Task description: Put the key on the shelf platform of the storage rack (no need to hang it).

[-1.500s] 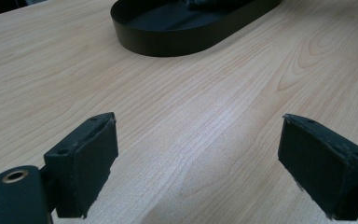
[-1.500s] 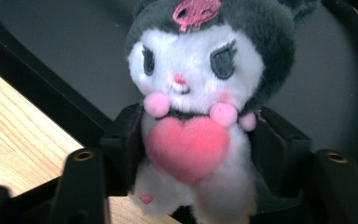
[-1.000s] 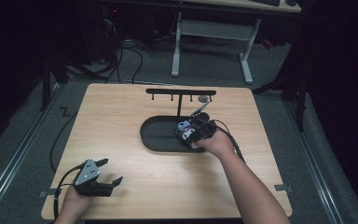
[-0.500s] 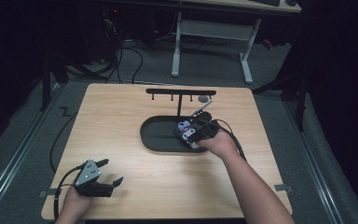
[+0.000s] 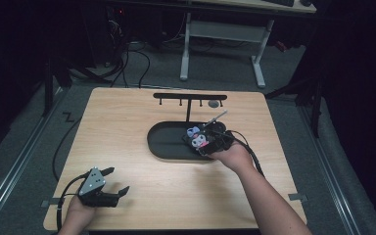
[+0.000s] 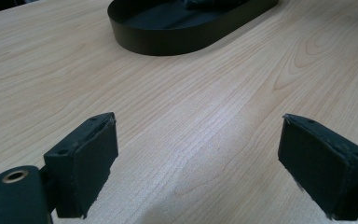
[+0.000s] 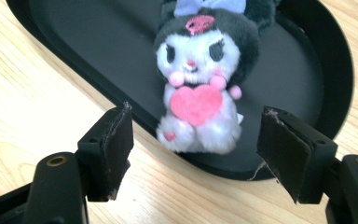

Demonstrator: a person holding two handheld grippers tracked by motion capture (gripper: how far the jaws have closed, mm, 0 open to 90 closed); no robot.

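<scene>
A small plush toy (image 7: 198, 79) with a black hood, white face and pink heart lies at the right end of a black oval tray (image 7: 74, 42), its feet over the near rim. My right gripper (image 7: 196, 135) is open, with one jaw on either side of the toy's feet and not touching it. From above, the toy (image 5: 199, 140) and the right gripper (image 5: 206, 145) sit at the tray's (image 5: 164, 142) right end. My left gripper (image 5: 117, 179) is open over bare wood at the front left, far from the tray (image 6: 168, 44).
A black T-shaped rack (image 5: 190, 98) with small hooks stands just behind the tray, and a grey round thing (image 5: 214, 104) hangs at its right end. A thin silver rod (image 5: 216, 117) slants above the right gripper. Cables trail off both grippers. Wood shows around the left gripper (image 6: 196, 144).
The right hand has shifted slightly at the tray's right end, and the toy's face now shows more plainly from above. The left gripper has stayed put.
</scene>
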